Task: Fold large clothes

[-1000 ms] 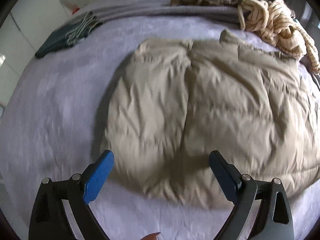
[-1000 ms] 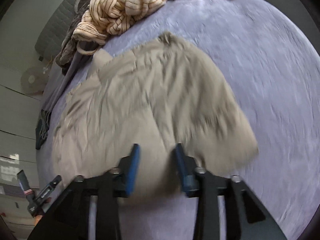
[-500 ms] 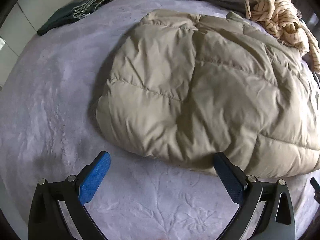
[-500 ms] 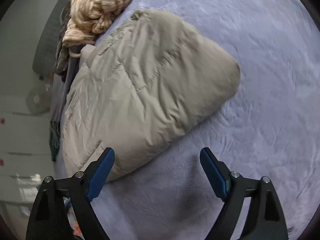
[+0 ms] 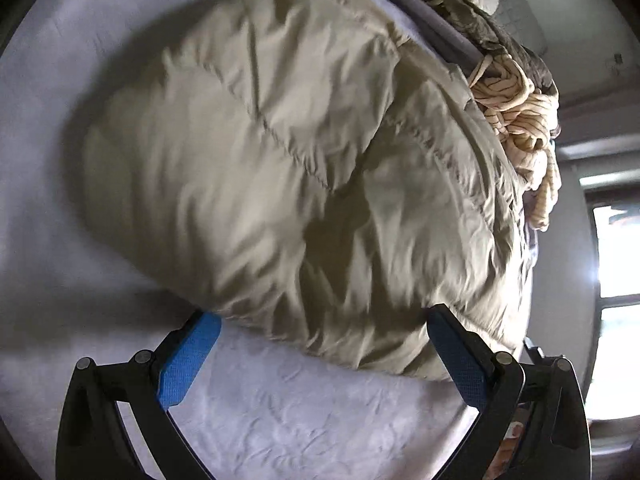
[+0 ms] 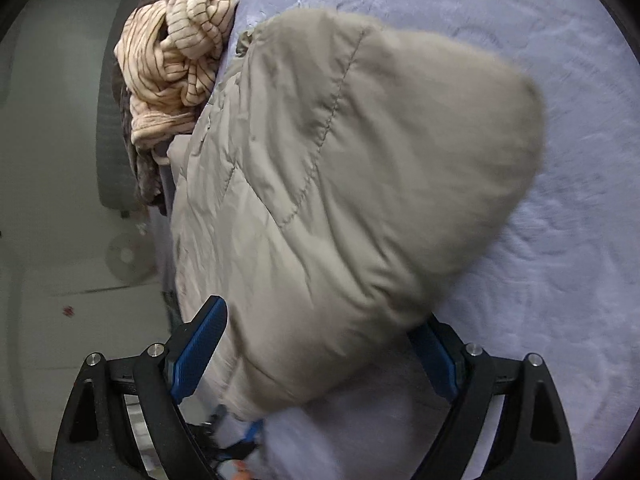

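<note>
A beige quilted puffer jacket [image 5: 304, 168] lies folded on the lavender bed cover [image 5: 304, 412]. It also fills the right wrist view [image 6: 352, 184]. My left gripper [image 5: 324, 356] is open, its blue pads on either side of the jacket's near edge, which bulges between the jaws. My right gripper [image 6: 320, 352] is open too, with the jacket's near folded edge between its blue pads. Neither is closed on the cloth.
A cream striped garment [image 5: 520, 120] and a brown one [image 5: 472, 16] are heaped at the bed's far side, also in the right wrist view [image 6: 176, 52]. A bright window [image 5: 616, 280] is at the right. Bed cover [image 6: 560, 280] stretches to the right.
The right gripper went from nearly shut to wide open. Both grippers have moved in close, so the jacket's near edge now sits between each pair of jaws. Both views have tilted.
</note>
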### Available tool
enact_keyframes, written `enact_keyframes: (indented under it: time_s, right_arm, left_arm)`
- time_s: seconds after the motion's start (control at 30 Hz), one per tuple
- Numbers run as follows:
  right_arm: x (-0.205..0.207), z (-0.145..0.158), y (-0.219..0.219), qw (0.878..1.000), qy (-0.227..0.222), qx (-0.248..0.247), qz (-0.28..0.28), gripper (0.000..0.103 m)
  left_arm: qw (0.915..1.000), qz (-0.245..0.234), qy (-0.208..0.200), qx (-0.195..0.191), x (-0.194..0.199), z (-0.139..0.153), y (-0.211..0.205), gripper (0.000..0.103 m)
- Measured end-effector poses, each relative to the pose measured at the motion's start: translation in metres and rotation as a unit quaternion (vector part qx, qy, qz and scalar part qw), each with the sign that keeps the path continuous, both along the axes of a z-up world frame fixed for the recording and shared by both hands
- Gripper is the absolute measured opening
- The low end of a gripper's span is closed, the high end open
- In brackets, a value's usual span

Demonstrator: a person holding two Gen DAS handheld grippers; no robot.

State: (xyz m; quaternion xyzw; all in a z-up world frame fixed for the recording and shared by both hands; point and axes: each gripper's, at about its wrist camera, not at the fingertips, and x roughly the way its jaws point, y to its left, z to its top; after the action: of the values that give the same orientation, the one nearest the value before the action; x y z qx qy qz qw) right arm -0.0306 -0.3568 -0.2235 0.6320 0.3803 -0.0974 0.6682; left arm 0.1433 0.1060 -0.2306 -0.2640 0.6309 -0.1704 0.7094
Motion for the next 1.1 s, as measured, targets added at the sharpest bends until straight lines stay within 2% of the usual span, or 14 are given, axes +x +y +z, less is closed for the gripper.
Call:
enact_keyframes:
  time_s: [0.1,0.13,0.27,0.4,0.43,0.5,0.53,0.57,0.63,0.73,0.83,0.93,1.03,1.1]
  right_arm:
    - [0.01,-0.005,0.002,1.0,-0.012,0.015,-0.001,0.094]
    - [0.015,-0.005,0.003,1.0,-0.019,0.019,0.0,0.103]
    - [0.031,-0.004,0.007,0.998,-0.054,0.036,0.005,0.103]
    - [0.045,-0.014,0.013,0.998,-0.042,0.036,0.025,0.103]
    - [0.047,-0.016,0.013,0.998,-0.036,0.032,0.028,0.103]
    - [0.049,-0.018,0.013,0.999,-0.029,0.033,0.031,0.103]
    - [0.048,-0.018,0.012,0.998,-0.029,0.036,0.03,0.101]
    - [0.047,-0.018,0.011,0.998,-0.026,0.041,0.027,0.098]
    - [0.045,-0.02,0.007,0.998,-0.011,0.052,0.023,0.054]
    - [0.04,-0.015,0.006,0.998,-0.018,0.05,0.021,0.033]
    - [0.035,0.002,0.01,0.999,-0.023,0.017,0.029,0.026]
    - [0.021,0.016,0.016,0.999,-0.036,0.0,0.025,0.025]
    - [-0.004,0.029,0.028,0.999,-0.036,-0.013,0.026,0.025]
    - [-0.02,0.033,0.036,0.999,-0.031,-0.018,0.032,0.025]
  left_arm:
    - [0.9998,0.015,-0.011,-0.012,0.009,-0.001,-0.004,0.103]
    - [0.9993,0.026,-0.018,-0.018,0.014,0.001,-0.005,0.103]
    - [0.9974,0.064,-0.024,-0.02,0.032,0.002,0.0,0.103]
    - [0.9949,0.099,-0.017,-0.004,0.044,-0.009,-0.005,0.101]
    - [0.9942,0.106,-0.019,0.004,0.047,-0.008,-0.007,0.097]
    - [0.9943,0.102,-0.029,0.009,0.048,-0.004,-0.01,0.058]
    - [0.9949,0.095,-0.033,0.003,0.049,-0.002,-0.01,0.048]
    - [0.9957,0.083,-0.04,-0.002,0.05,0.002,-0.01,0.035]
    - [0.9955,0.048,-0.079,0.024,0.048,0.021,-0.015,0.025]
    - [0.9886,-0.007,-0.134,0.068,0.039,0.048,-0.027,0.022]
    - [0.981,-0.042,-0.171,0.081,0.031,0.069,-0.033,0.022]
    - [0.973,-0.08,-0.197,0.09,0.022,0.086,-0.036,0.022]
    - [0.9657,-0.117,-0.208,0.102,0.005,0.097,-0.034,0.022]
    - [0.9661,-0.125,-0.202,0.1,-0.01,0.101,-0.027,0.022]
